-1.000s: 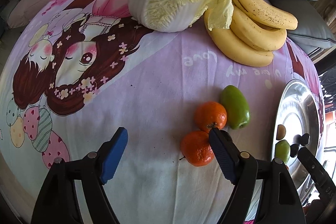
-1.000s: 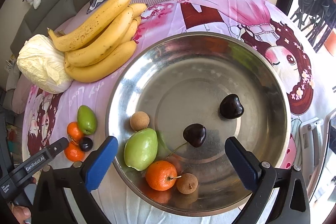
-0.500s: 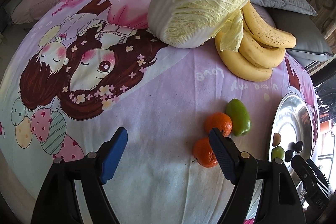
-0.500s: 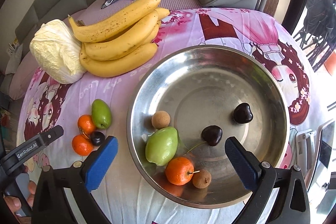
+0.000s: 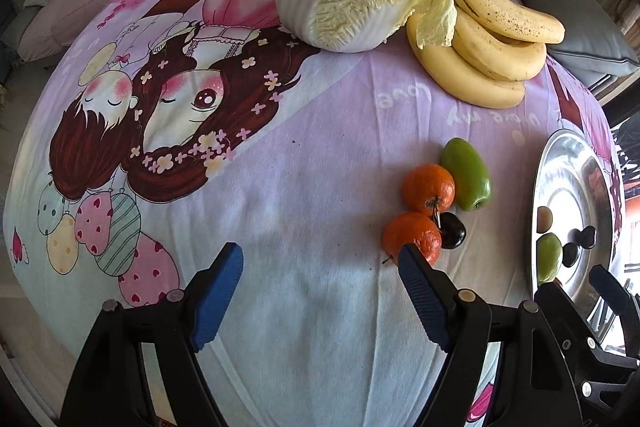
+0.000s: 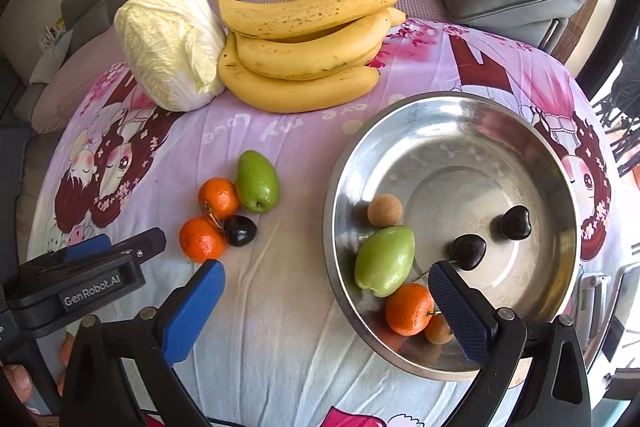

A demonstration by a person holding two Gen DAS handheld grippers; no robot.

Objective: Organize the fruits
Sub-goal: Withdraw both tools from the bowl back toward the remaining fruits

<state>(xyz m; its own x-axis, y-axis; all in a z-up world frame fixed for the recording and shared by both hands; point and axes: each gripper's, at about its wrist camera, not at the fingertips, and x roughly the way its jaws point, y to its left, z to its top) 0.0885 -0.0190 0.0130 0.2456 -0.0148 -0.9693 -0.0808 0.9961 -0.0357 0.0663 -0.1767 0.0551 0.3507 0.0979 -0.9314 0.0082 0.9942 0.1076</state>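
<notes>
Tangerine (image 5: 412, 237) touching left tool (image 5: 320, 267) tip.

Left gripper (image 5: 320, 267) and right gripper (image 6: 324, 285), jaws wide, empty.

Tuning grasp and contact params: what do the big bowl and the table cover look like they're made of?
Bowl: looks like stainless steel, polished; it mirrors the fruit inside and shows bright glare. Table cover: looks like printed woven fabric, matte, soft; it wrinkles and carries a cartoon print. Fibre type cannot be told.
</notes>
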